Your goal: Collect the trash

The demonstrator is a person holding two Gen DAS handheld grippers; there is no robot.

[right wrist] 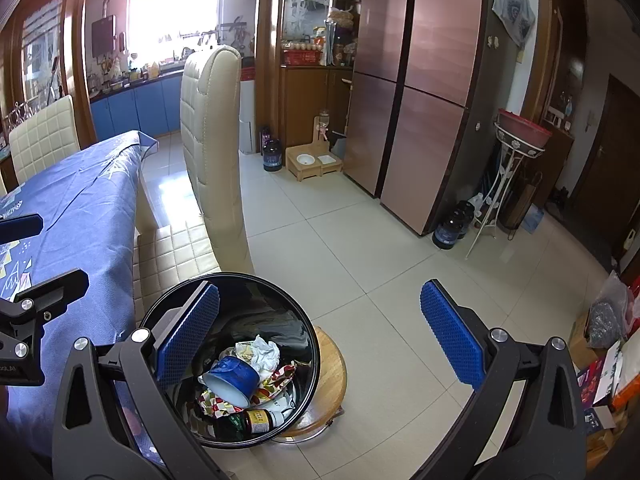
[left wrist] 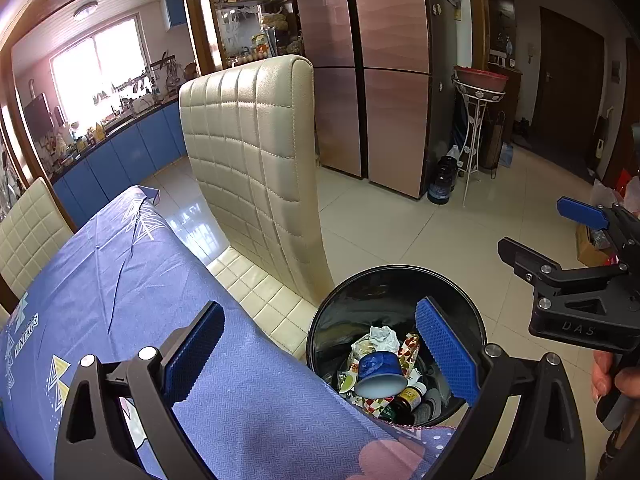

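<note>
Left wrist view: the left gripper [left wrist: 320, 354] shows its two blue-padded fingers spread wide with nothing between them. Its left finger hangs over the table covered in a blue patterned cloth [left wrist: 120, 272]; its right finger hangs over the round glossy black trash bin [left wrist: 320, 336] at 5 o'clock. The bin stands on the floor just beside the table edge. Inside it a blue paper cup with a white interior [left wrist: 379, 374] lies on its side on top of the heap, a crumpled white tissue [left wrist: 383, 335] at its 12 o'clock, a red-and-white checkered wrapper [left wrist: 409, 350] at its 2 o'clock and a small brown glass bottle with a yellow label [left wrist: 408, 399] at its 5 o'clock. A cream quilted leather chair [left wrist: 252, 160] stands between table and bin at 12 o'clock. The right gripper [left wrist: 532, 228] enters at 3 o'clock, fingers apart and empty.

Right wrist view: the right gripper [right wrist: 320, 338] is also spread wide and empty, its left finger over the bin's [right wrist: 308, 320] rim, its right finger over the pale tiled floor [right wrist: 380, 248]. The bin sits at 7 o'clock on a round wooden stool [right wrist: 334, 376]. The cup [right wrist: 234, 378], tissue [right wrist: 260, 352], wrapper [right wrist: 280, 378] and bottle [right wrist: 260, 420] lie in it. A copper-coloured refrigerator [right wrist: 424, 80] stands at 1 o'clock.
</note>
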